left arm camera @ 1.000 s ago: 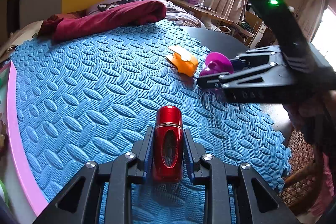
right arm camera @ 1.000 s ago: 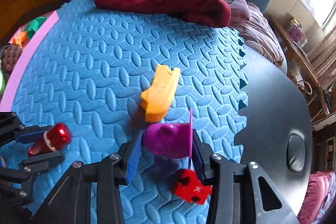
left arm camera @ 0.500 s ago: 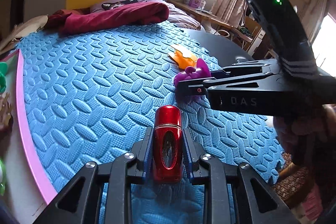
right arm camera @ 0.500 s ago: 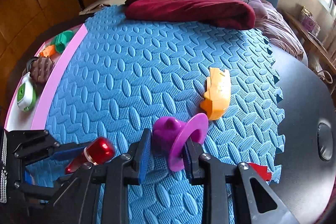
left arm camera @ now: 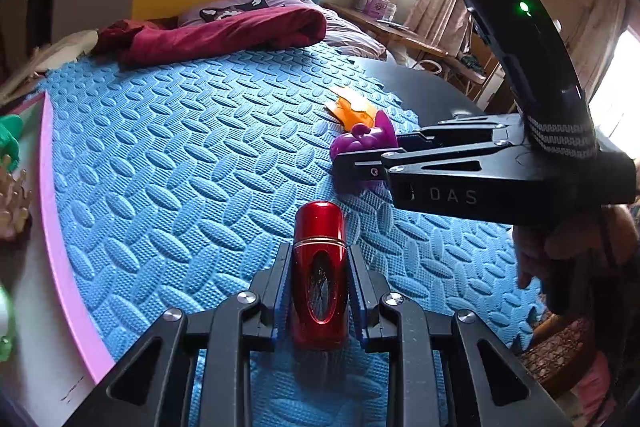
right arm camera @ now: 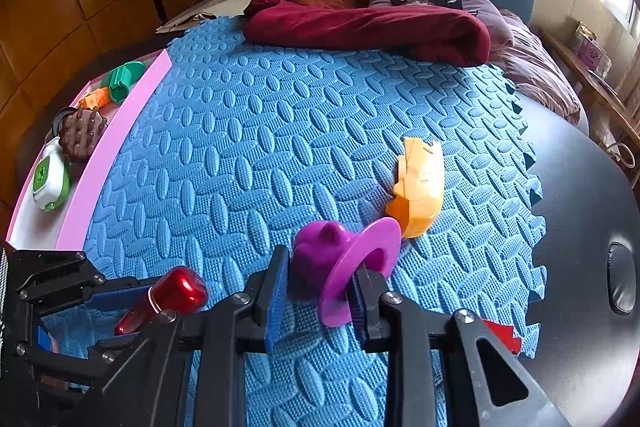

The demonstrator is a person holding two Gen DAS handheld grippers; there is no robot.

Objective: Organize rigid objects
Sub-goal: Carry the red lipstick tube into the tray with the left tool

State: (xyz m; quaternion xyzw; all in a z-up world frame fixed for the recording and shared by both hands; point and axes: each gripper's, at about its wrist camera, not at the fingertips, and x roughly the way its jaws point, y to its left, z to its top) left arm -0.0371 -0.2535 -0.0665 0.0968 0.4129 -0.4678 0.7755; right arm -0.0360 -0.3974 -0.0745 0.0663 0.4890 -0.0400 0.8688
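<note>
Moved: both grippers have swung left toward the pink tray [right arm camera: 116, 147] | left gripper [left arm camera: 319, 277] pinches red cylinder [left arm camera: 319, 267], right gripper [right arm camera: 318, 291] pinches purple hat toy [right arm camera: 344, 263], both above blue mat [right arm camera: 248, 147] | tip: keep pinches firm, lower inside the tray before releasing.

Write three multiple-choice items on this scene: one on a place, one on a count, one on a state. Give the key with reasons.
1. Where does the pink tray lie?
A. at the blue foam mat's left edge
B. on the bed
C. on the bare black tabletop

2. How many loose orange toys lie on the mat?
A. none
B. one
C. three

3. What is the left hand-held gripper doing?
A. hanging open
B. clamping a purple toy
C. clamping the red metallic cylinder

Key: 1 A, the tray borders the mat's left side; 2 B, only the orange toy lies there; 3 C, both fingers press the cylinder's sides.
</note>
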